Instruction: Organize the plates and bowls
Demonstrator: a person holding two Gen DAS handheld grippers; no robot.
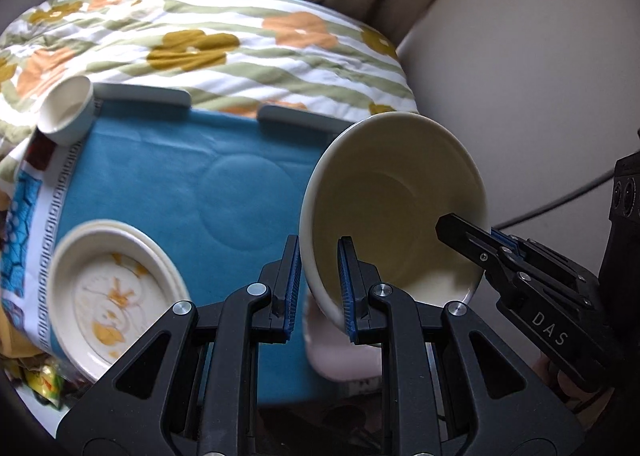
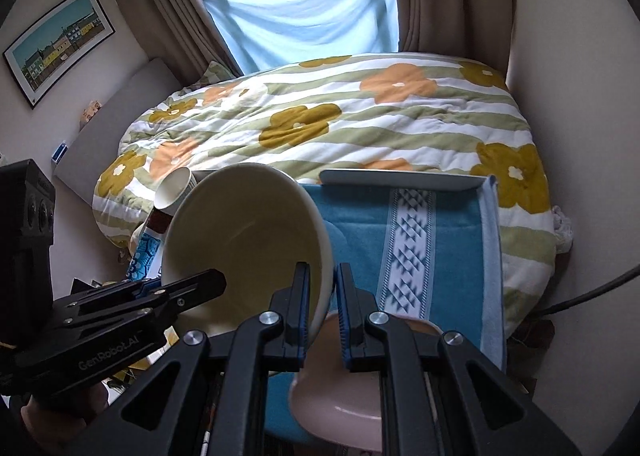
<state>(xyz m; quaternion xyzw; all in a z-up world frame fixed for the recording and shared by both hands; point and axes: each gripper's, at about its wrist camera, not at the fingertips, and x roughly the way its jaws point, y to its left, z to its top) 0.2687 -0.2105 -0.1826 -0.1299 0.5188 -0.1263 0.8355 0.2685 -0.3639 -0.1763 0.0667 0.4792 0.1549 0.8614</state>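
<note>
A large cream bowl [image 1: 396,199] is held tilted above the blue towel [image 1: 180,175], gripped on opposite sides of its rim. My left gripper [image 1: 319,288] is shut on its near rim; my right gripper [image 2: 323,310] is shut on the other side of the rim, and its finger also shows in the left wrist view [image 1: 472,236]. The bowl also shows in the right wrist view [image 2: 248,240]. A pink bowl [image 2: 340,408] sits on the towel right below it. A stack of flower-patterned plates [image 1: 112,296] lies at the left. A small white cup [image 1: 68,111] stands at the far left corner.
The towel covers a tray table [image 2: 400,177] standing against a bed with a flowered quilt [image 2: 360,123]. Snack packets [image 1: 44,380] lie beyond the table's left edge. A wall [image 1: 520,75] and a cable [image 1: 560,199] are at the right.
</note>
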